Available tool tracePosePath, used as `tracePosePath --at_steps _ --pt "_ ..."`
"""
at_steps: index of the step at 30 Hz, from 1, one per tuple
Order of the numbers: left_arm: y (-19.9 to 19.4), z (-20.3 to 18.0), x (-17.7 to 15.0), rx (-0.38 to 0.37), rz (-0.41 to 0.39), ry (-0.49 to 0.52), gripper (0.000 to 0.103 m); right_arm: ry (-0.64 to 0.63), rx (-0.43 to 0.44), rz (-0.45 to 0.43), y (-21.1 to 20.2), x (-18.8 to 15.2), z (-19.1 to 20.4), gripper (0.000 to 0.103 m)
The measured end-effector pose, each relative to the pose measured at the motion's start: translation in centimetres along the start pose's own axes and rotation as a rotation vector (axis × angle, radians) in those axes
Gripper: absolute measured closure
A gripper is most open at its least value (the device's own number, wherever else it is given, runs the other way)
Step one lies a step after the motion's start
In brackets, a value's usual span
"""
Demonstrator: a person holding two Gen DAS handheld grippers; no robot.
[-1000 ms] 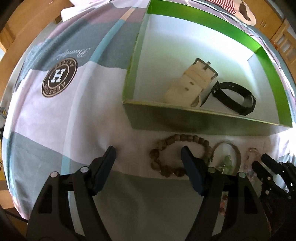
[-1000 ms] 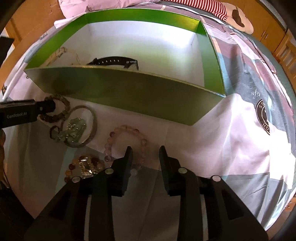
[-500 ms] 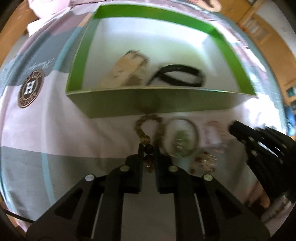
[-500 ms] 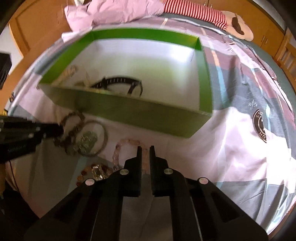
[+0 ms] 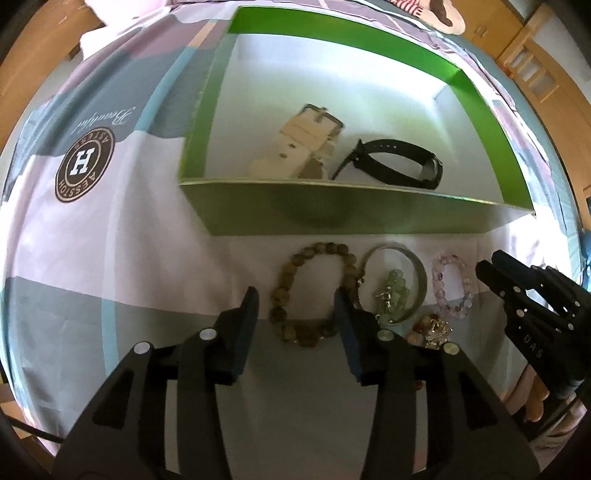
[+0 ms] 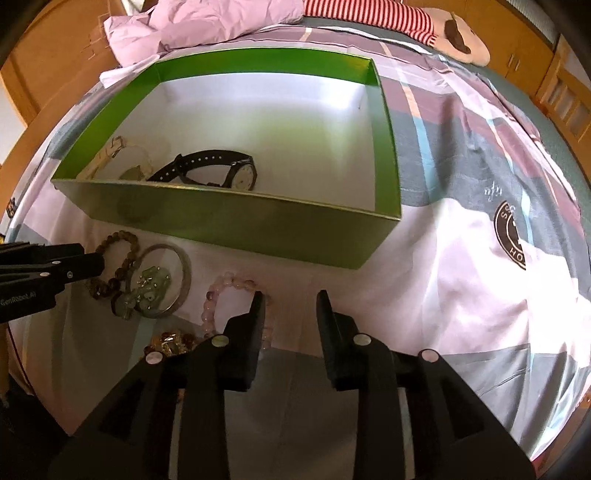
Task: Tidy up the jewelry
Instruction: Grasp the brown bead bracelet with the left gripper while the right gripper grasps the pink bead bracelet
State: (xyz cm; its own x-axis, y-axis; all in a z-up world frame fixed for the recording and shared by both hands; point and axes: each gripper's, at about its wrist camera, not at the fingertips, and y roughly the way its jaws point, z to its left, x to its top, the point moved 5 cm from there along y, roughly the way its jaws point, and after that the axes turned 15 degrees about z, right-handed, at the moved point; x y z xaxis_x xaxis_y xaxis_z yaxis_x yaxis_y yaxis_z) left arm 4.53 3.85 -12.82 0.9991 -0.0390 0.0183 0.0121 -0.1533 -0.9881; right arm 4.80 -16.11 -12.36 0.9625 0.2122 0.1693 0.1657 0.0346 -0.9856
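Observation:
A green box (image 5: 354, 218) (image 6: 236, 221) holds a cream watch (image 5: 303, 147) and a black watch (image 5: 399, 166) (image 6: 218, 170). In front of it on the bedspread lie a brown bead bracelet (image 5: 295, 291) (image 6: 118, 266), a silver bangle (image 5: 419, 273) (image 6: 184, 273) around a green charm piece (image 5: 395, 291), a pink bead bracelet (image 5: 454, 284) (image 6: 229, 291) and an amber bead piece (image 5: 430, 328) (image 6: 170, 339). My left gripper (image 5: 295, 306) is open, its fingers either side of the brown bracelet. My right gripper (image 6: 290, 306) is open and empty, just right of the pink bracelet.
A patterned bedspread (image 6: 480, 258) covers the surface. A pink crumpled cloth (image 6: 207, 22) and a striped soft toy (image 6: 443, 33) lie beyond the box. Wooden furniture (image 5: 535, 66) stands at the far right.
Both grippers were shut half a second ago, the left on the brown bracelet; both are open now. The brown bracelet lies flat on the bedspread again.

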Motion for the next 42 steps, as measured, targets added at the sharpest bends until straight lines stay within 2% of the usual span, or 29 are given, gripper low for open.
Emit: tracePosePath --at_steps 22,32,36,41,42 --pt "1.8 -0.7 1.3 0.105 -0.001 0.041 0.059 -0.037 -0.024 0.036 2.3 0.0 0.5 0.074" --pt "2.1 -1.7 1.4 0.116 0.003 0.061 0.050 -0.035 -0.027 0.036 2.4 0.0 0.5 0.071" --pt "2.2 -2.1 1.5 0.125 0.002 0.068 0.048 -0.031 -0.037 0.033 2.4 0.0 0.5 0.061" --pt "2.5 -2.4 1.4 0.129 -0.005 0.071 0.048 -0.039 -0.048 0.025 2.6 0.1 0.7 0.061" --pt "2.4 -2.5 1.4 0.133 -0.007 0.071 0.052 -0.043 -0.051 0.022 2.6 0.1 0.8 0.064"
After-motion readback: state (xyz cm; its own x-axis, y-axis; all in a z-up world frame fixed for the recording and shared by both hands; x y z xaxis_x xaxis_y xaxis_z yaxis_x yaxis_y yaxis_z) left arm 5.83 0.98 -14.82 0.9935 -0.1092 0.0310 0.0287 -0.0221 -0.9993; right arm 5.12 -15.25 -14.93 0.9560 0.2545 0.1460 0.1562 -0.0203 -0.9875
